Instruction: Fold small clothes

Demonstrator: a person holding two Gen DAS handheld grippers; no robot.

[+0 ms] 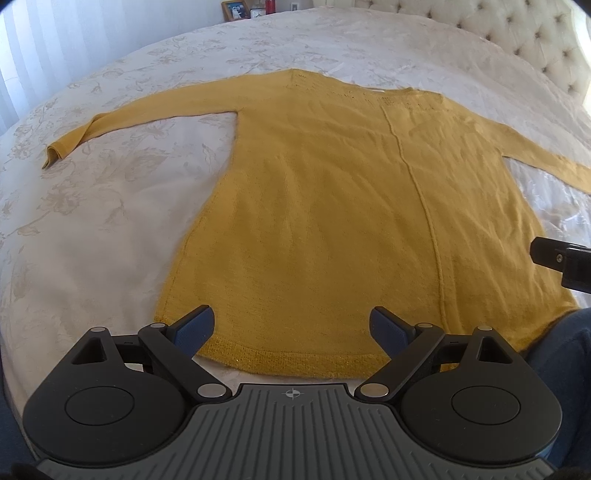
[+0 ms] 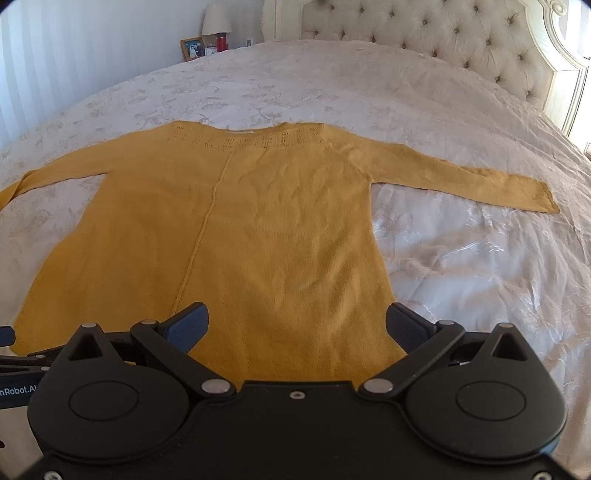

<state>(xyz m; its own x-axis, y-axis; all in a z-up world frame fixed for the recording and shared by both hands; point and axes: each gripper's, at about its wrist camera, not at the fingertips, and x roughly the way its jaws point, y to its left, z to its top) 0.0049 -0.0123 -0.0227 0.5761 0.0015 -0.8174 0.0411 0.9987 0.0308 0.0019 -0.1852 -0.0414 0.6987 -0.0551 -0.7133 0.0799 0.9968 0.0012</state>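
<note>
**Yellow sweater spread flat, both grippers spread wide at its hem**

A mustard-yellow knit sweater [image 1: 332, 206] lies flat on the bed's pale floral bedspread [image 1: 92, 229], both sleeves stretched out to the sides and its neckline toward the far side of the bed. A raised seam runs down the middle of the sweater from neckline to hem.

The left gripper [image 1: 291, 328] hangs just over the sweater's near hem, its blue-padded fingers [image 1: 194, 330] wide apart and gripping nothing. The right gripper [image 2: 297, 326] sits over the same hem, further along toward the sweater's right side seam, fingers likewise released and empty; its tip pokes into the left camera's view beside the sweater's right edge.

Beyond the sweater's right sleeve stands a tufted cream headboard [image 2: 424, 40]. Past the neckline, off the bed's far edge, a framed photo [image 2: 192, 48], a red cup [image 2: 221, 41] and a lamp [image 2: 217, 20] stand against the wall.
</note>
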